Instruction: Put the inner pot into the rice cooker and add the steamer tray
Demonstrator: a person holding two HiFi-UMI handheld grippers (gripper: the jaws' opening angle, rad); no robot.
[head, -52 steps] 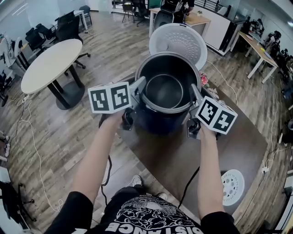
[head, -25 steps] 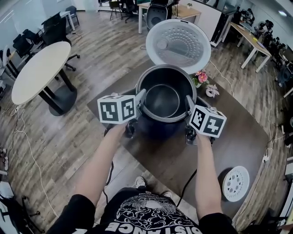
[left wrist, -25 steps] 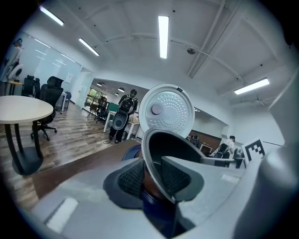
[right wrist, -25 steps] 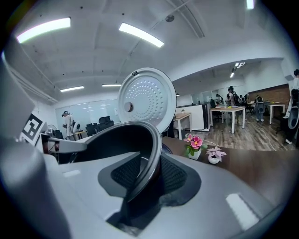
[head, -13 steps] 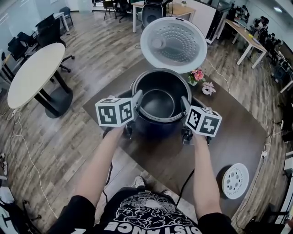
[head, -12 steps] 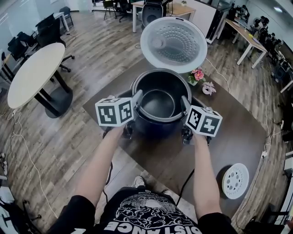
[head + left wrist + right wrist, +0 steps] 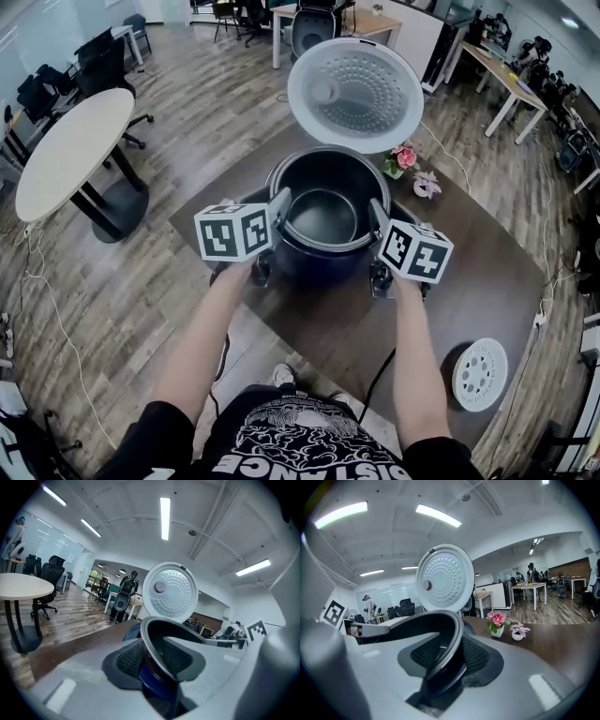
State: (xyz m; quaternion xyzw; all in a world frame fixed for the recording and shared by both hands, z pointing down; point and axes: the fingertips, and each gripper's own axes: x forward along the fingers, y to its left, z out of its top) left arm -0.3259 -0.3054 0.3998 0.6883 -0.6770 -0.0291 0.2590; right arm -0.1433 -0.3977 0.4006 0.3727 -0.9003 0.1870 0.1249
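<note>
The inner pot (image 7: pixel 323 216) has been brought down since the earliest frame. There its rim overlapped the lower edge of the open lid (image 7: pixel 354 94), and now the lid is seen whole above it. Over the last half second hardly anything has shifted. The pot is now set in the dark blue rice cooker (image 7: pixel 314 270) on the brown table (image 7: pixel 469 291), with its rim showing above the body.

Both forearms are stretched forward side by side, and the grippers are tipped slightly downward at matching height. The left gripper (image 7: pixel 279 211) is placed on the pot's left rim and the right gripper (image 7: pixel 377 217) on its right rim.

The left jaws have just been opening a little, yet the rim is seen between their pads (image 7: pixel 129 660), which lie against the wall. The right pads (image 7: pixel 476 656) are likewise closed narrowly on the rim.

The white steamer tray (image 7: pixel 480 374) is left lying near the table's right front corner, well apart from the cooker.
</note>
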